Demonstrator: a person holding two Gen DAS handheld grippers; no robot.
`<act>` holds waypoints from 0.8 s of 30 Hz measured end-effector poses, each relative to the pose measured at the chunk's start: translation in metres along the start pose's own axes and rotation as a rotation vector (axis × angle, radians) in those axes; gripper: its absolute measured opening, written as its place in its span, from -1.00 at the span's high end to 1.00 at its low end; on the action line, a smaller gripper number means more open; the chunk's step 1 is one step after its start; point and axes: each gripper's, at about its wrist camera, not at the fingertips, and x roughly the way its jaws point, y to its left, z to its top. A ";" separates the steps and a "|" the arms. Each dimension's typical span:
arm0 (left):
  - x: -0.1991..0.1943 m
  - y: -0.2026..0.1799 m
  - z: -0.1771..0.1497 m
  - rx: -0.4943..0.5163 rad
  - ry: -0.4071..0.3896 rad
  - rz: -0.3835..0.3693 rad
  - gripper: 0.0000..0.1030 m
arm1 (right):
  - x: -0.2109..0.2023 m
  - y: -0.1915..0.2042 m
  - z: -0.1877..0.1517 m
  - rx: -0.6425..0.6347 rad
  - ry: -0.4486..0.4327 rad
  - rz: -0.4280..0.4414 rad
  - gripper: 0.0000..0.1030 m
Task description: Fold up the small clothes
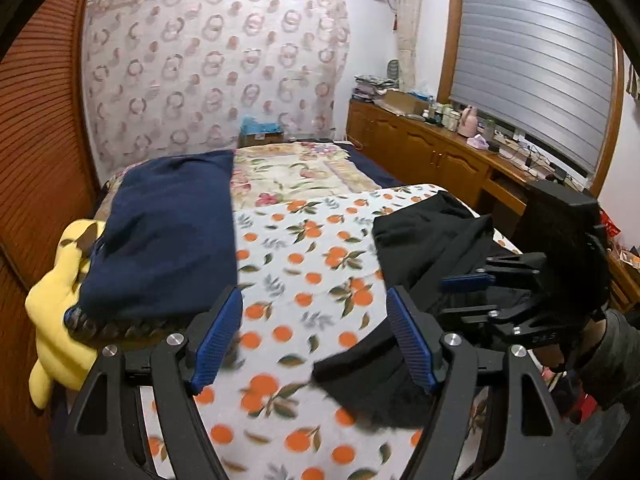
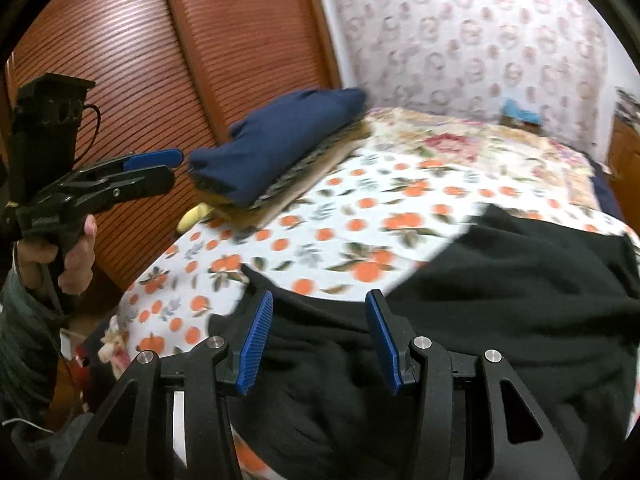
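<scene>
A black garment [image 1: 420, 264] lies rumpled on the orange-print bed sheet [image 1: 296, 264] at the right. In the right wrist view the black garment [image 2: 500, 300] fills the lower right. My left gripper [image 1: 314, 340] is open and empty above the sheet, with the garment's near edge by its right finger. It also shows at the left of the right wrist view [image 2: 168, 168], held in the air. My right gripper [image 2: 318, 340] is open just over the garment; in the left wrist view the right gripper [image 1: 468, 292] hovers over the cloth.
A folded navy garment [image 1: 168, 236] rests on a stack at the bed's left, over a yellow item [image 1: 56, 292]. A brown slatted wardrobe [image 2: 132, 60] stands left of the bed. A wooden cabinet [image 1: 440, 152] with bottles runs along the right wall under the blinds.
</scene>
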 end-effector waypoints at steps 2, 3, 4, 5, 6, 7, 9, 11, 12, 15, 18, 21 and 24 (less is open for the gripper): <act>-0.004 0.009 -0.009 -0.014 0.000 0.001 -0.46 | 0.018 0.009 0.007 -0.020 0.034 0.032 0.02; -0.006 0.013 -0.015 -0.023 0.000 0.003 -0.46 | 0.030 0.015 0.011 -0.030 0.054 0.047 0.02; -0.008 0.015 -0.019 -0.028 -0.001 0.003 -0.46 | 0.038 0.019 0.015 -0.036 0.072 0.056 0.02; -0.010 0.018 -0.023 -0.034 0.000 0.003 -0.46 | 0.048 0.023 0.017 -0.047 0.094 0.064 0.02; -0.011 0.021 -0.027 -0.040 -0.001 0.004 -0.46 | 0.056 0.027 0.018 -0.057 0.115 0.066 0.02; -0.013 0.023 -0.031 -0.045 0.000 0.008 -0.46 | 0.066 0.031 0.019 -0.067 0.137 0.059 0.02; -0.013 0.028 -0.035 -0.053 0.007 0.021 -0.46 | 0.082 0.037 0.023 -0.080 0.167 0.040 0.02; -0.014 0.033 -0.042 -0.065 0.012 0.023 -0.46 | 0.098 0.040 0.026 -0.086 0.196 0.018 0.05; -0.014 0.035 -0.043 -0.068 0.012 0.022 -0.46 | 0.100 0.041 0.024 -0.087 0.206 0.005 0.08; -0.015 0.036 -0.044 -0.072 0.011 0.025 -0.46 | 0.115 0.039 0.021 -0.088 0.233 -0.017 0.25; -0.014 0.037 -0.045 -0.072 0.010 0.021 -0.46 | 0.116 0.045 0.019 -0.128 0.221 -0.027 0.77; -0.014 0.037 -0.045 -0.074 0.011 0.019 -0.46 | 0.107 0.045 0.015 -0.138 0.203 -0.001 0.95; -0.015 0.036 -0.045 -0.081 0.006 0.008 -0.46 | 0.073 0.041 0.015 -0.110 0.129 0.060 0.95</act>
